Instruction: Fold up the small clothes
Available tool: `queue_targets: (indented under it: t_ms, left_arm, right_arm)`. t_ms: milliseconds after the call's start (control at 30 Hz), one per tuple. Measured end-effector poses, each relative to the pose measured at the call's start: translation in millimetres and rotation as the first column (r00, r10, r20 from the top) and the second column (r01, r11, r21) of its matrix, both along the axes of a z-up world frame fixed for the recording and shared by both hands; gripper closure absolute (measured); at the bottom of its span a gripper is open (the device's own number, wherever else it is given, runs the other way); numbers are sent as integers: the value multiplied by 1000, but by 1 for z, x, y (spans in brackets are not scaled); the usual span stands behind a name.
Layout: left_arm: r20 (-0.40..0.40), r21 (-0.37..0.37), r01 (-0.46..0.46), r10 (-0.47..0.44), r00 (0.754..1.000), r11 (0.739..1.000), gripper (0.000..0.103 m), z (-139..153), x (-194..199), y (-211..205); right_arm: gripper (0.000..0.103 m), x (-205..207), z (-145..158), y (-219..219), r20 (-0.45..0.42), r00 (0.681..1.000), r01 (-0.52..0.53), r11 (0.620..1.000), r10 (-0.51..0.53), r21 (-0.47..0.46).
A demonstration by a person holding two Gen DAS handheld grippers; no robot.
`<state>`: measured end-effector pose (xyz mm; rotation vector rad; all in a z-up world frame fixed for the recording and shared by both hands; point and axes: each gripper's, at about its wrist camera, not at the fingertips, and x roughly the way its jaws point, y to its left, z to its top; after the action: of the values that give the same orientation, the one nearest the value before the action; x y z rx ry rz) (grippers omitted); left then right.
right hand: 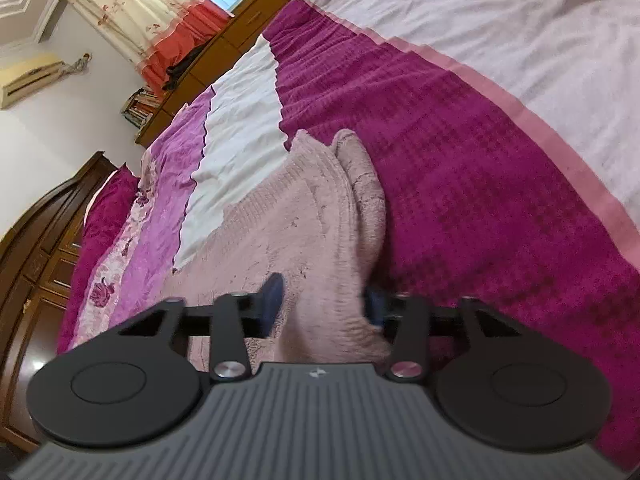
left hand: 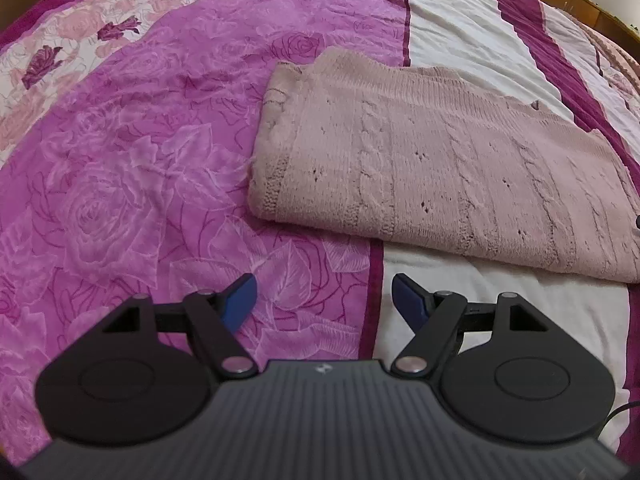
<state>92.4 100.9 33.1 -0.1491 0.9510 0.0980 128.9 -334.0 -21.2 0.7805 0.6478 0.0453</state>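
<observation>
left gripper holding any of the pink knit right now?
No: the left gripper hangs open over the bedspread, short of the folded pink knit.

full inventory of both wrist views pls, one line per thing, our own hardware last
knit sweater: 1, dusty pink cable knit, folded, lying on the bedspread
bedspread: 1, magenta rose print with white and dark magenta bands, covers the bed
curtain: 1, cream with an orange-red lower part, at the window, far end of the room
air conditioner: 1, cream, on the wall left of the curtain
books: a small stack, mixed colours, on the wooden ledge behind the bed
wooden cabinet: 1, dark brown, beside the bed
left gripper: 1, black with blue pads, open over the bedspread, short of the sweater
right gripper: 1, black with blue pads, a sweater fold between its fingers; grip unclear
</observation>
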Motion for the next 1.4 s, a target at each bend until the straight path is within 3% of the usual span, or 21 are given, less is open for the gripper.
queue_targets:
  t_ms: [700,800,867,967,1200,1400]
  left_arm:
    - [-4,19,12,-12,1000,1000,28,-2,-3,-1]
    - [-4,20,16,-16,1000,1000,27,-2,-3,-2]
    - [-5,21,18,-18,1000,1000,28,-3,-3,-2]
    - [-2,17,22,-22,1000,1000,28,-2,-3,0]
    - [5,10,10,-10,1000,1000,28,-1,-6,7]
    - [9,11,2,-2,1000,1000,28,2,-6,12]
  right_arm:
    - [57,14,-18,-3,-11,1000,25,998,-25,59]
    - [64,16,-20,-5,-11,1000,19,997,-18,71]
    - [77,17,-23,-9,-20,999,31,995,-29,91]
    - [81,14,-24,-14,-8,999,44,988,-44,145]
    - [82,14,-7,-4,53,998,25,988,-33,153]
    - [82,20,26,21,136,990,-42,992,26,118]
